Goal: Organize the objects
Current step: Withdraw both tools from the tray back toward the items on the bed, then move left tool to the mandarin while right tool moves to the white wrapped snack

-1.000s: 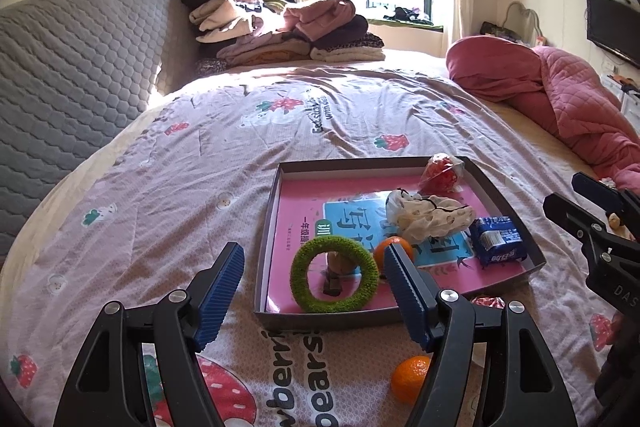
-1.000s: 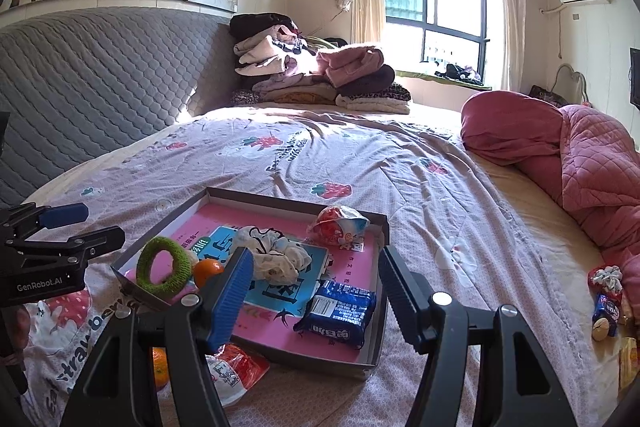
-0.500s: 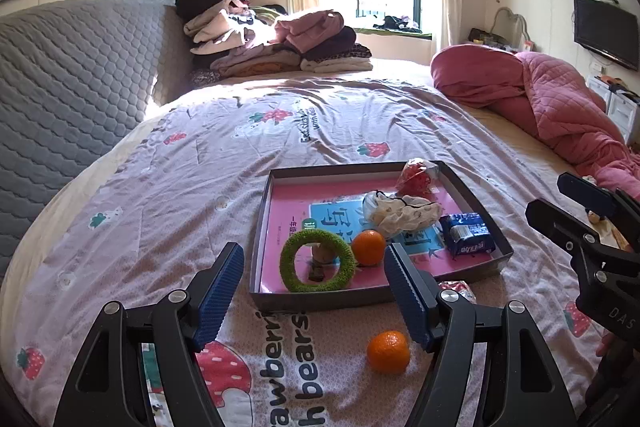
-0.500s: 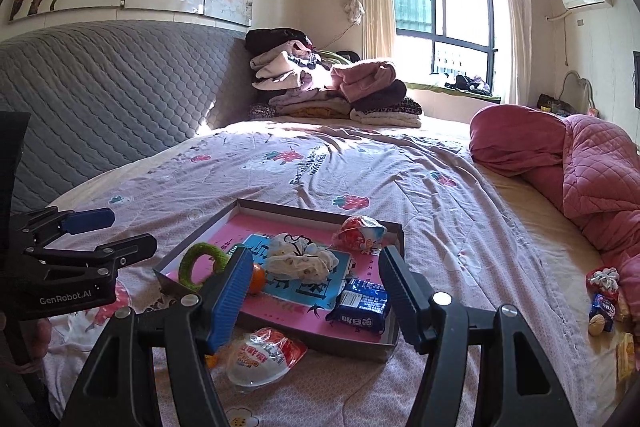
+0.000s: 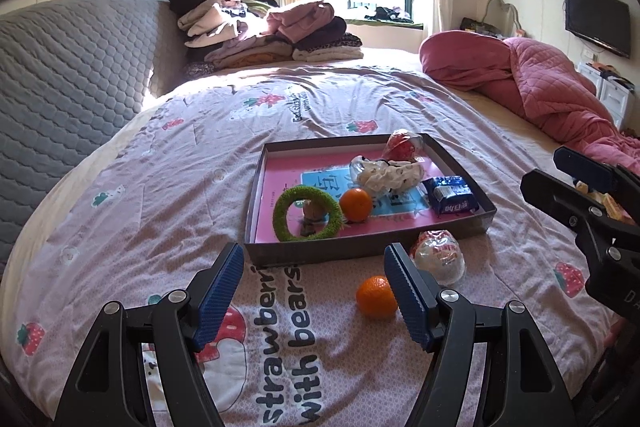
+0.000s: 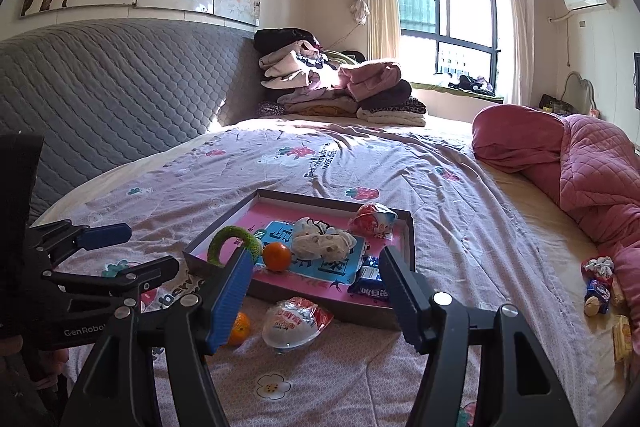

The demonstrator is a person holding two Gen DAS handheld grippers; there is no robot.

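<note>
A shallow grey tray with a pink bottom lies on the bed. In it are a green ring, an orange, a white scrunchie, a blue snack pack and a red-and-clear egg-shaped packet. In front of the tray lie a loose orange and a second egg-shaped packet. My left gripper is open and empty, just before the tray. My right gripper is open and empty above that packet; the tray is behind it.
The bed has a lilac strawberry-print cover. A pink quilt lies at the right, folded clothes at the head, a grey headboard at the left. Small snacks lie by the quilt.
Both grippers have drawn back and up from the tray. The loose orange and the second packet have come into fuller view in front of it. Both stay open.
</note>
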